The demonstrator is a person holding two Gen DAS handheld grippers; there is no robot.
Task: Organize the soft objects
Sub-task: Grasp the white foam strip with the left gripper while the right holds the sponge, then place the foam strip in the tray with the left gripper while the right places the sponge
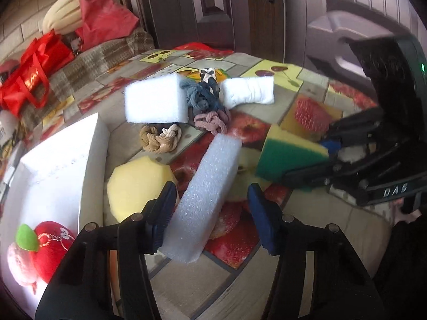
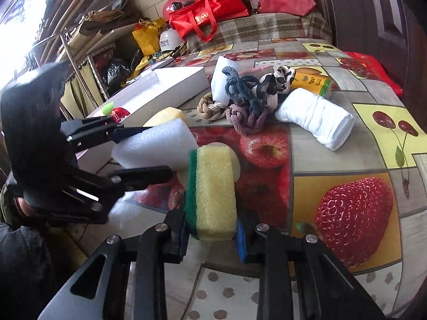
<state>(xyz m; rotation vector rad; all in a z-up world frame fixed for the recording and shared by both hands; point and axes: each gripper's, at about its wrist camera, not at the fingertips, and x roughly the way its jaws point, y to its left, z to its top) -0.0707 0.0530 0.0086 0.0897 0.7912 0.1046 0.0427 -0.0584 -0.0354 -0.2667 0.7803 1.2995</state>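
My left gripper (image 1: 210,213) is open around a long white foam block (image 1: 206,200); its left pad touches the block, the right pad stands apart. The block also shows in the right wrist view (image 2: 154,144), between the left gripper's fingers (image 2: 144,174). My right gripper (image 2: 210,233) is shut on a yellow-and-green sponge (image 2: 213,192), also seen in the left wrist view (image 1: 288,154). A white box (image 1: 53,176) at the left holds a red plush apple (image 1: 50,242). On the table lie a round yellow sponge (image 1: 136,186), a white foam cube (image 1: 154,98), braided hair ties (image 1: 208,106) and a rolled white towel (image 1: 250,90).
The table has a fruit-print cloth (image 2: 347,213). A small yellow bottle (image 2: 312,81) lies behind the hair ties. Red bags (image 2: 210,13) sit on a plaid couch behind the table. A cluttered shelf (image 2: 88,40) stands at the far left.
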